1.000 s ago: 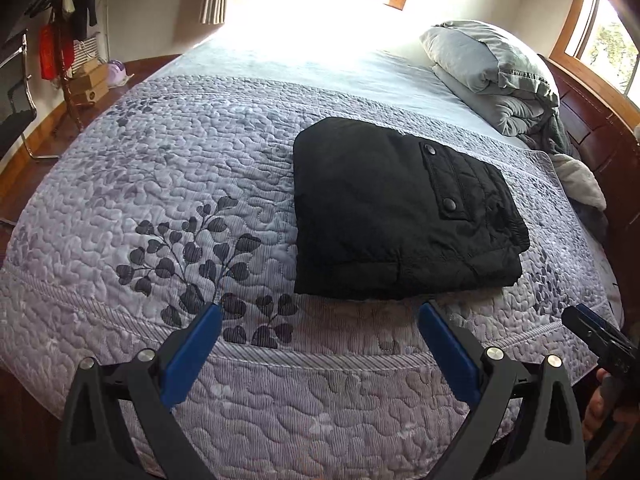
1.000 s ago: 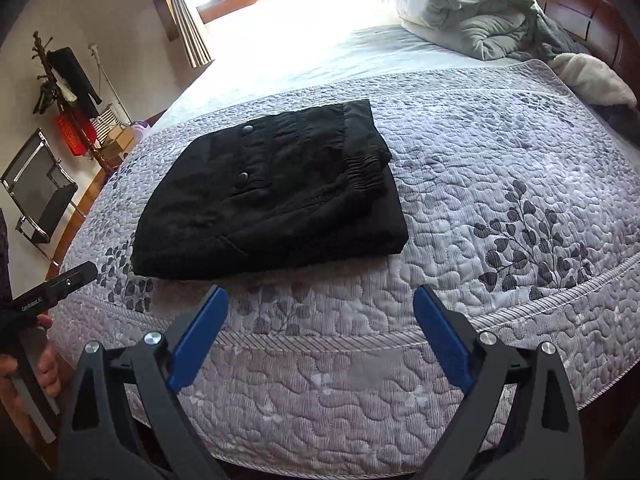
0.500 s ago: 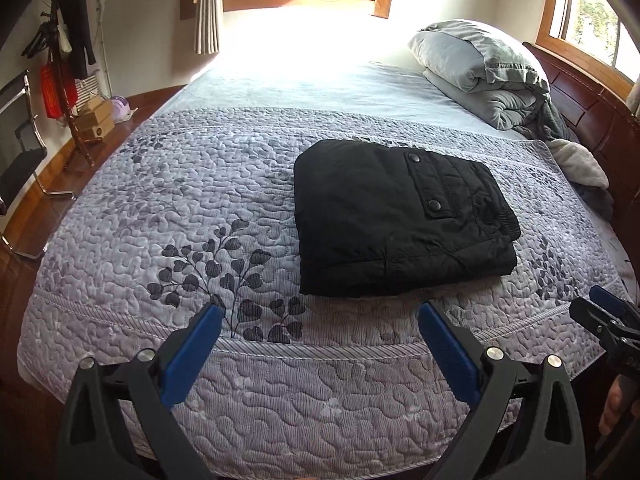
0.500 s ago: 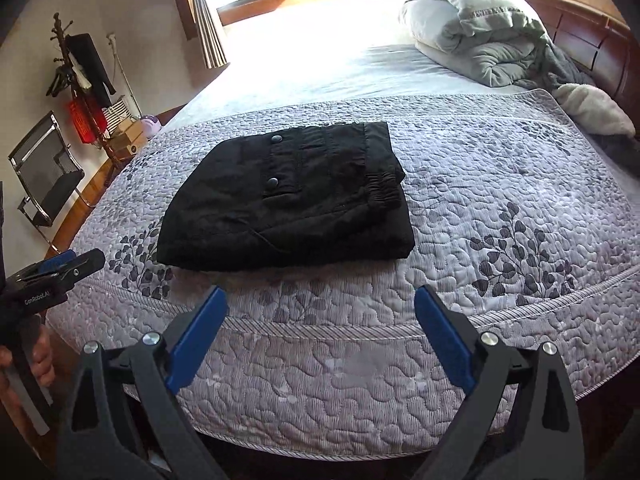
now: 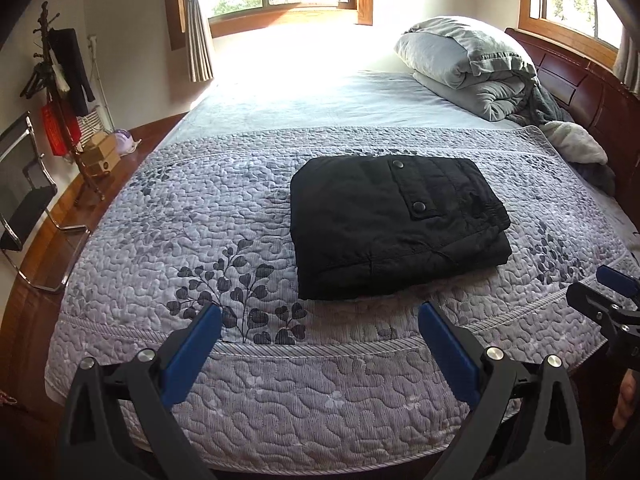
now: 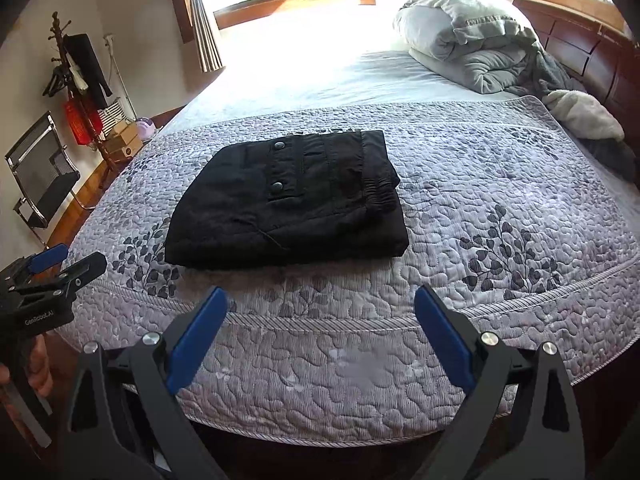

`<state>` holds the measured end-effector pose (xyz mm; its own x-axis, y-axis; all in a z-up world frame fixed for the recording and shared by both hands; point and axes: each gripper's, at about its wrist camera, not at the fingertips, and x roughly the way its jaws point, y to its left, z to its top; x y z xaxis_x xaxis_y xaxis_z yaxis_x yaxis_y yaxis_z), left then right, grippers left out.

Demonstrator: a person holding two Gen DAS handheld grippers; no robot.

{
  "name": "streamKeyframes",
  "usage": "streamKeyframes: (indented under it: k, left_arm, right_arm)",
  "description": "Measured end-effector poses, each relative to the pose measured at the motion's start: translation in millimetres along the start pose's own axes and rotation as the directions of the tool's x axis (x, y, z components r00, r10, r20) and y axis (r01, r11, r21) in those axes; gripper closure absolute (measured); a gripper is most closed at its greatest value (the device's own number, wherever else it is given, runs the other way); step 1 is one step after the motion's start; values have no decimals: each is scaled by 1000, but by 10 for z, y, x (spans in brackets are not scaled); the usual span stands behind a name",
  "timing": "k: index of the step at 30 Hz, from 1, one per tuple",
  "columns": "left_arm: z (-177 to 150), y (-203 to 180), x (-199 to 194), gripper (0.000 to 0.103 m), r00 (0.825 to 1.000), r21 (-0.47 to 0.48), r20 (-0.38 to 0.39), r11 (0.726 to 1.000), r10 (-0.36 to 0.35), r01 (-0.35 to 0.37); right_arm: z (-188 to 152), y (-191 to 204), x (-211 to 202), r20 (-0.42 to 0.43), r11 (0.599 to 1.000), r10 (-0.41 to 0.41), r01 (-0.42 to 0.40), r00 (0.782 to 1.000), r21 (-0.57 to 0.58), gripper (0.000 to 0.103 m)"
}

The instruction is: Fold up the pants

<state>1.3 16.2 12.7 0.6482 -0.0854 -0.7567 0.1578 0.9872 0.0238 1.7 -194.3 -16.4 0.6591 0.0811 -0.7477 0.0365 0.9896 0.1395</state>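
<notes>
Our left claw [image 5: 320, 336] hangs released and empty over the quilt's [image 5: 200, 216] near edge. Ahead, on the bed, lie the black pants [image 5: 394, 226], folded into a flat rectangle, apart from both claws. Our right claw [image 6: 320, 320] hovers released too, holding nothing.

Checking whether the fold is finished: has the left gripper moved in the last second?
Yes. The left gripper has pulled back from the pants; more quilt shows between them.
</notes>
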Motion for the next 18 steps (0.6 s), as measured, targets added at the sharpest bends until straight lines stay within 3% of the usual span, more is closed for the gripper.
streamKeyframes:
  k: [18]
  left_arm:
    - [-42, -20, -10, 4, 1000, -1, -18, 1000, 7, -7]
  right_arm:
    - [-2, -7, 28, -22, 1000, -24, 24, 999, 1, 8]
